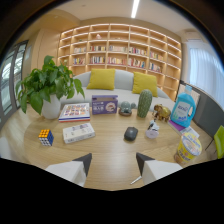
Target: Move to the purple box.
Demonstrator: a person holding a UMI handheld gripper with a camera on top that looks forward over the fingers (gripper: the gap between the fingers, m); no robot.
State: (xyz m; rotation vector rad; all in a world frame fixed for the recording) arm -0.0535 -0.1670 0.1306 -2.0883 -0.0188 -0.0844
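The purple box [104, 105] stands upright on the wooden table [110, 150], far beyond my fingers and slightly left of the gap between them. It sits between a colourful flat book [75, 111] and a small grey-green ornament [125, 108]. My gripper [113, 161] is open, its two dark fingertips [84, 161] well apart with only bare table between them. Nothing is held.
A potted plant [47, 87] in a white pot stands at the left. A Rubik's cube [45, 137], a white box [78, 132], a dark mouse [131, 133], a green cactus [144, 103], a blue detergent bottle [183, 107] and a yellow tub [188, 149] lie around. A sofa with yellow cushions [101, 78] is behind.
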